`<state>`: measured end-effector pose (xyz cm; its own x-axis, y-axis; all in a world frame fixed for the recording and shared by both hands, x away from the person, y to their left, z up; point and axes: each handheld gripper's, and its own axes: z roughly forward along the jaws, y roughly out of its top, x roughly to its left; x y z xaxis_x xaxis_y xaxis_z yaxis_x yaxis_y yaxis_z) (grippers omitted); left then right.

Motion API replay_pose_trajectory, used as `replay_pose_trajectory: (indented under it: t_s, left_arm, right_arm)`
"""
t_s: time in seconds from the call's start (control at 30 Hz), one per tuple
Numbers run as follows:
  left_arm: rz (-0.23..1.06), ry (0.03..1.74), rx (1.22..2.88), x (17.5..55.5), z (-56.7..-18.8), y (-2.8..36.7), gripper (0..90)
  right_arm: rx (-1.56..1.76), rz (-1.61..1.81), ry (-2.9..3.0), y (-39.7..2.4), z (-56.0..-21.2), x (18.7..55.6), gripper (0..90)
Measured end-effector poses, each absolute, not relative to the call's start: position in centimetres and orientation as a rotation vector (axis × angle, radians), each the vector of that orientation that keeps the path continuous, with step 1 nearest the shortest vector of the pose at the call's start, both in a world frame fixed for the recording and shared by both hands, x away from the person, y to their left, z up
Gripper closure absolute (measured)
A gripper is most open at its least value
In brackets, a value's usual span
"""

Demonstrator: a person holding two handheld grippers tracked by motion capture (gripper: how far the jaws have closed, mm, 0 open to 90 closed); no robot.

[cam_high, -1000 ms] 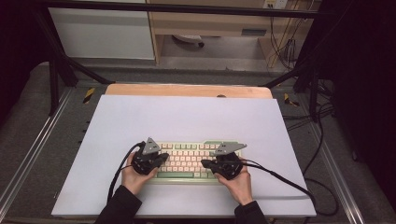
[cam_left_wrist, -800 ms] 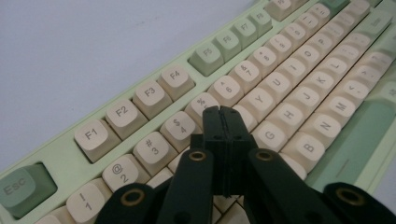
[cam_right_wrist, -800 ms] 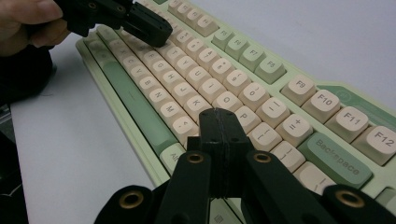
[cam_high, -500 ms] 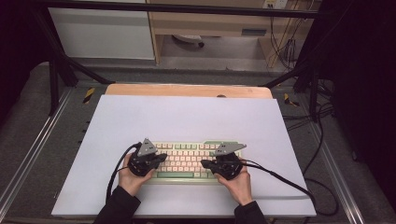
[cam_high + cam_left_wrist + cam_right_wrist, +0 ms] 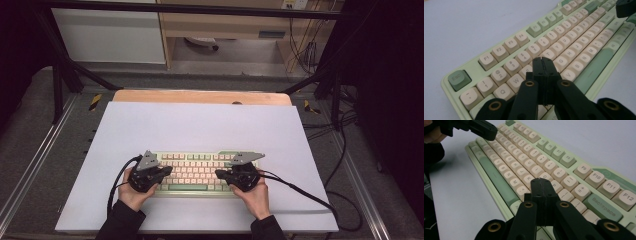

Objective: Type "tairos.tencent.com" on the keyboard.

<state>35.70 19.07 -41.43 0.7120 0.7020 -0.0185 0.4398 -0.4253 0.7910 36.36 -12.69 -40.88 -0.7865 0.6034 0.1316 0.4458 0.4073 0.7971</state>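
A pale green keyboard with cream keys lies square on the near half of a white sheet that covers the table, its long side facing the person, who stands a hand at each end of it as a typist would. The left gripper sits over the left block of keys and the right gripper over the right block, both angled inward toward the middle. In the left gripper view the jaws are pressed flat together with nothing between them, their joined tip hanging above the keys near the E and R; in the right gripper view the jaws are likewise clenched on nothing, the tip above the keys near the right end of the letter rows. Closed like this each pair makes a single blunt finger — a sensible shape for pressing one key without catching its neighbours, which looks to be the work in hand. Whether either tip touches a key I cannot tell. The keys stand close, so a push wants to come straight down. There is open sheet all round the keyboard — wide behind it, a narrower strip in front before the table's near edge — and each trailing cable runs off to the side, clear of the keys
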Motion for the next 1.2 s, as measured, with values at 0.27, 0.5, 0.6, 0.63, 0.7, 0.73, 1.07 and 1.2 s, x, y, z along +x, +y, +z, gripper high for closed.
replay_pose_trajectory:
  t_s: [0.27,0.5,0.6,0.63,0.7,0.73,1.07,1.2]
  left_arm:
    - [0.402,0.876,2.083,35.1,-41.6,20.2,90.0]
    - [0.399,0.888,2.077,34.6,-41.8,21.1,90.0]
    - [0.398,0.890,2.072,34.5,-41.8,21.4,90.0]
    - [0.399,0.890,2.070,34.5,-41.8,21.4,90.0]
    - [0.396,0.894,2.067,34.5,-41.8,21.6,90.0]
    - [0.395,0.894,2.069,34.5,-41.8,21.6,90.0]
    - [0.387,0.895,2.068,34.5,-41.9,21.7,90.0]
    - [0.386,0.896,2.067,34.5,-41.9,21.7,90.0]
  right_arm:
    - [0.938,1.320,2.477,-12.1,-40.9,36.7,90.0]
    - [0.941,1.322,2.482,-11.1,-40.9,37.1,90.0]
    - [0.951,1.320,2.485,-10.8,-40.9,37.4,90.0]
    - [0.950,1.317,2.485,-10.6,-40.9,37.5,90.0]
    - [0.949,1.314,2.487,-10.3,-40.9,37.7,90.0]
    - [0.953,1.314,2.485,-10.1,-40.8,37.8,90.0]
    - [0.983,1.305,2.480,-8.9,-41.4,39.1,90.0]
    - [0.991,1.279,2.484,-8.8,-41.9,39.3,90.0]
